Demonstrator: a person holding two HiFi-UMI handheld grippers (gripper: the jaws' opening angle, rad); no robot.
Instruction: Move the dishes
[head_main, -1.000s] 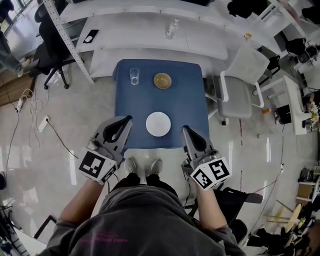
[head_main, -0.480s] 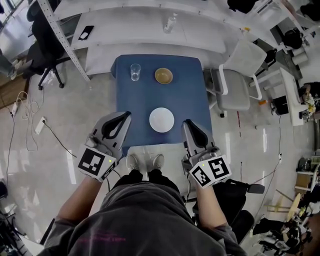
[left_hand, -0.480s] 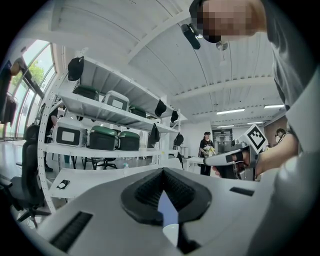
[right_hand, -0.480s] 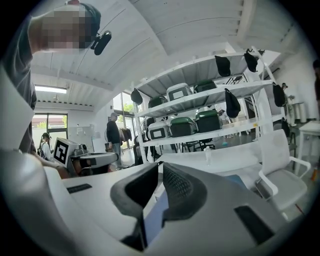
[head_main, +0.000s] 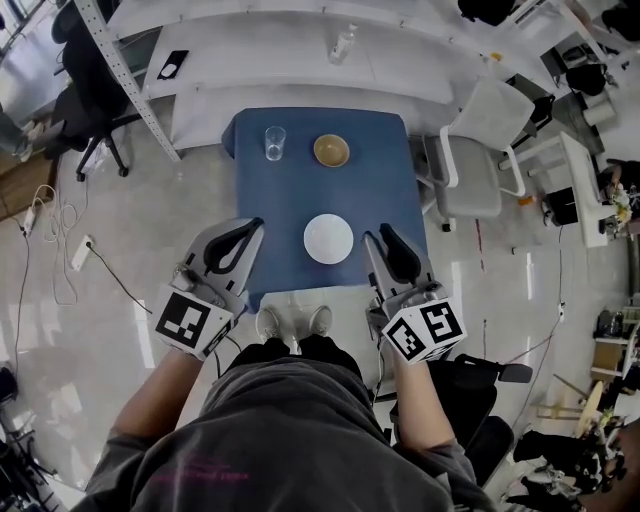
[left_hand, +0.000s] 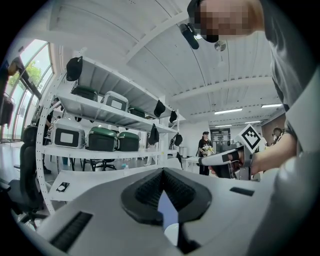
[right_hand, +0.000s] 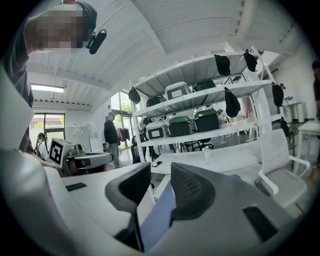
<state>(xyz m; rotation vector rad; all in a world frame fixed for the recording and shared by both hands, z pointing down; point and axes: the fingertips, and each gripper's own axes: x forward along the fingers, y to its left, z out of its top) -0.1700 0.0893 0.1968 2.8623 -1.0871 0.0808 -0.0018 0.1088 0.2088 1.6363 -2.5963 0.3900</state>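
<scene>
In the head view a white plate lies near the front of the blue table. Farther back stand a clear glass and a brown bowl. My left gripper hovers at the table's near left corner, left of the plate, shut and empty. My right gripper is over the near right edge, right of the plate, with its jaws a little apart and nothing between them. In the left gripper view the left gripper has its pads meeting. In the right gripper view the right gripper shows a narrow gap.
A white chair stands right of the table. Behind it runs a long white desk with a bottle and a phone. A black office chair and a slanted rack post are at the left.
Both grippers have edged forward towards the table's near edge, on either side of the plate. The dishes have not moved on the table.
</scene>
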